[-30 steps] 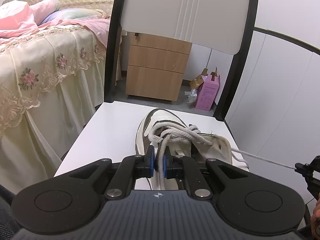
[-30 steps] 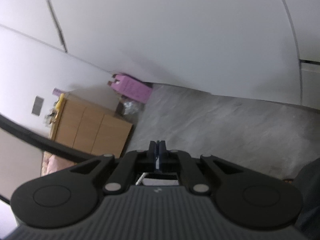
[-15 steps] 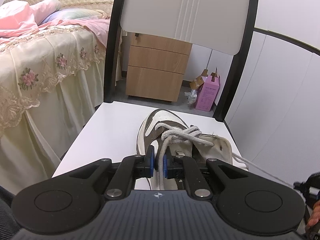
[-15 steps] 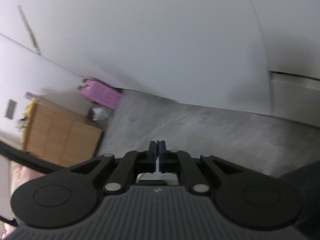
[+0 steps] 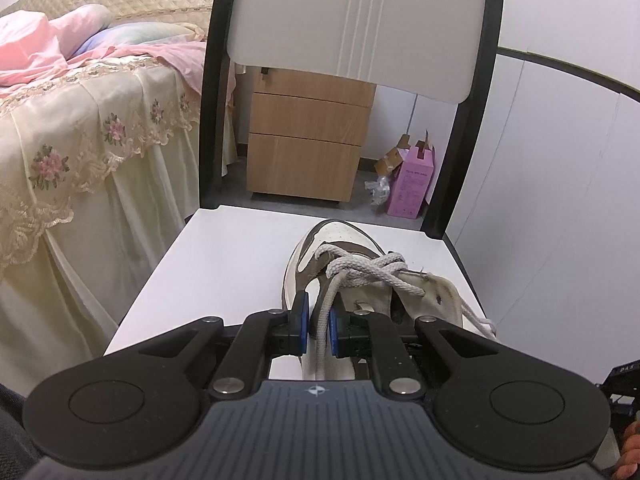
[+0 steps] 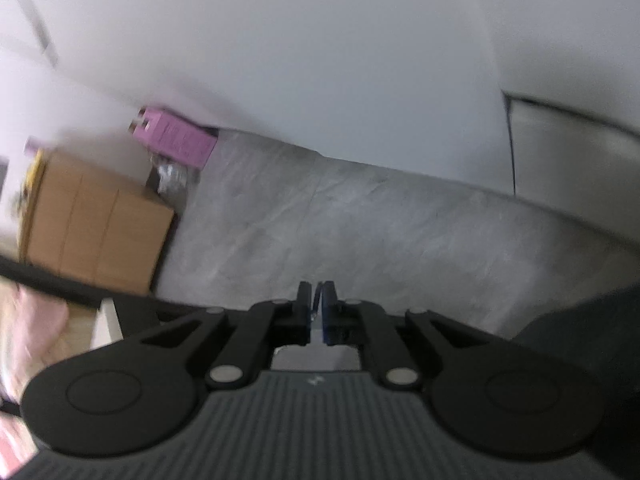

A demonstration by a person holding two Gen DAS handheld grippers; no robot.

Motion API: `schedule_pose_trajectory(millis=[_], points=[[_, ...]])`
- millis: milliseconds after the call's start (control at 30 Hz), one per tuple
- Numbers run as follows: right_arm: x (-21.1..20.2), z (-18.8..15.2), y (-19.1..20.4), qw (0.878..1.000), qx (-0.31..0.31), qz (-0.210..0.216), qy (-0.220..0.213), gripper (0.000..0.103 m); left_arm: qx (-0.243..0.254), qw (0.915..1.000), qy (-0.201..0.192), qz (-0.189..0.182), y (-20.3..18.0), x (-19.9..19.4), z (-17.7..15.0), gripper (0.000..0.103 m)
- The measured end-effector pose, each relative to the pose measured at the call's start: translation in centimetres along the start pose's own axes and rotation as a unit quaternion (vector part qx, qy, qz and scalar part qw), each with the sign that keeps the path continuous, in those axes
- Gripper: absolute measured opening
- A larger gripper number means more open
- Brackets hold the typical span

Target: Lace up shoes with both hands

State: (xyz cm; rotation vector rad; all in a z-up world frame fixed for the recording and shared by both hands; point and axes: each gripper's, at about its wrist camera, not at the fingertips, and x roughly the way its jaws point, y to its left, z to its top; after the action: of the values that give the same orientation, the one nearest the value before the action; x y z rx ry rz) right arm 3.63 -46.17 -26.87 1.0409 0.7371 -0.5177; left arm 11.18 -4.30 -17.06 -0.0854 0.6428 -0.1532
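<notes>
Sneaker (image 5: 344, 280) on white chair seat (image 5: 224, 264), laces knotted; left gripper (image 5: 318, 320) narrow, blue pads pinching lace strand (image 5: 326, 300); right gripper (image 6: 317, 312) over grey floor (image 6: 360, 232), jaws just eased apart, slim gap, nothing discernible between.

Soft, even indoor light fills the left wrist view, which is sharp throughout: the shoe (image 5: 360, 276) on the white chair seat (image 5: 224, 264) casts only a faint shadow, and the chair back (image 5: 352, 20) shows a mild sheen. The fisheye lens bows straight lines toward the edges and darkens the corners. The right wrist view is dimmer and smeared by motion blur, with the wooden cabinet (image 6: 96, 228) and pink box (image 6: 176, 140) indistinct.
</notes>
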Motion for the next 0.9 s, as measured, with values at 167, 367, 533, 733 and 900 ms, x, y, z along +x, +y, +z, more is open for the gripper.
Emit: schedule_pose_trajectory(millis=[167,367,533,733,900], points=[[-1.4,-0.5,1.4,0.999,-0.028,0.017,-0.021,0.038,-0.001,1.0000,0.005,-0.002,0.2,0.0,0.1,0.016],[-2.7,-0.3,2.6,0.994,-0.005,0.100,-0.033,0.038,0.009,0.9998,0.006,-0.014,0.3,-0.4,0.3,0.017],[-2.2,-2.6,7.9,0.982,-0.042,0.184,0.016,0.038,0.019,0.9993,0.007,-0.031,0.8,-0.3,0.2,0.017],[0.3,-6.7,12.7,0.959,-0.020,0.255,0.118,0.044,0.029,0.9980,0.001,-0.056,1.4,0.7,0.0,0.017],[2.4,-9.1,14.9,0.945,0.016,0.273,0.177,0.046,0.038,0.9970,0.000,-0.067,1.6,1.2,0.0,0.017]])
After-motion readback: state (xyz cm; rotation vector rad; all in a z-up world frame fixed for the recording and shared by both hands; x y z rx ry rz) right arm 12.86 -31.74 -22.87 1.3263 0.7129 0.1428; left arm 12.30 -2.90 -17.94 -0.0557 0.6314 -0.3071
